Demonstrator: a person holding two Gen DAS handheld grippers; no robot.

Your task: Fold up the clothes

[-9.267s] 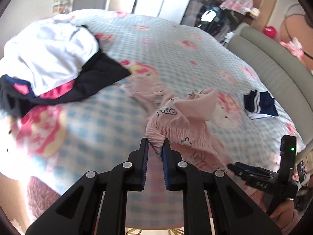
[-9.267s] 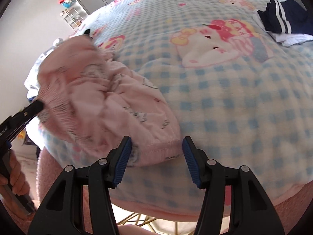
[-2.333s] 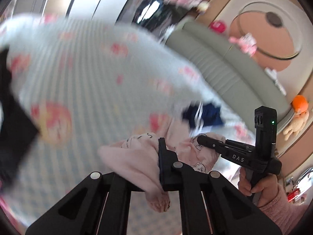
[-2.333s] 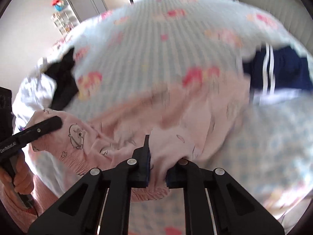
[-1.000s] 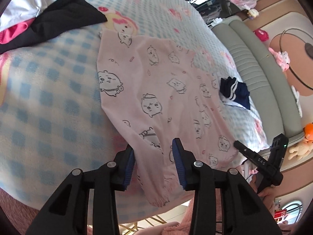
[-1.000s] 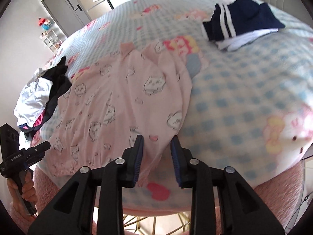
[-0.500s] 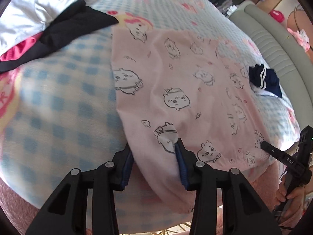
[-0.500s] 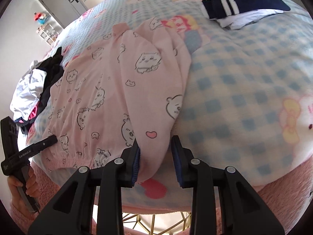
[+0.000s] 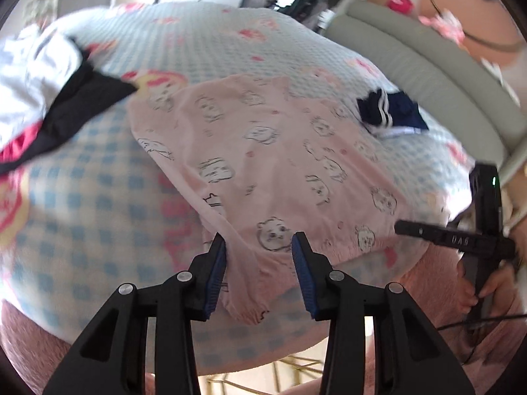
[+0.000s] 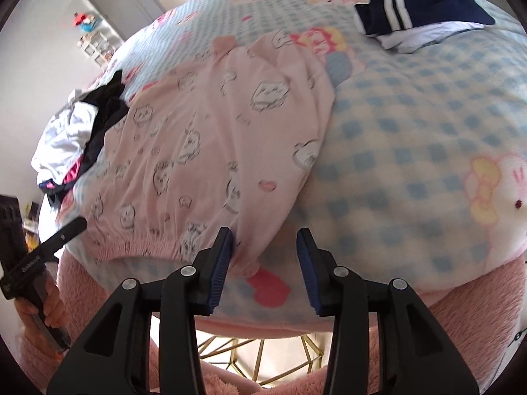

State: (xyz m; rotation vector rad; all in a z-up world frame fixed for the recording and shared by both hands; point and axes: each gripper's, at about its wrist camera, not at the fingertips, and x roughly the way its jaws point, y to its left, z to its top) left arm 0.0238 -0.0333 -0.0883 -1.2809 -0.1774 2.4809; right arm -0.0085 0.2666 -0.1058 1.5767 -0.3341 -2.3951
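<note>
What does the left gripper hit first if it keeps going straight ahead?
Most likely the pink pyjama bottoms. The left gripper has open jaws straddling their waistband corner at the bed's near edge, so the cloth lies directly ahead. Depth is hard to judge through the fisheye.

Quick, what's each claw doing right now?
Left claw: open, astride the pink pyjama bottoms' waistband corner, not gripping.
Right claw: open at the other corner, holding nothing.

Left gripper (image 9: 259,265): jaws spread wide, blue pads (image 9: 215,276) facing each other, nothing pinched. Right gripper (image 10: 264,263): same, jaws apart. Each held by a hand (image 10: 49,309) on the handle, seen at 8 o'clock in right wrist view.
</note>
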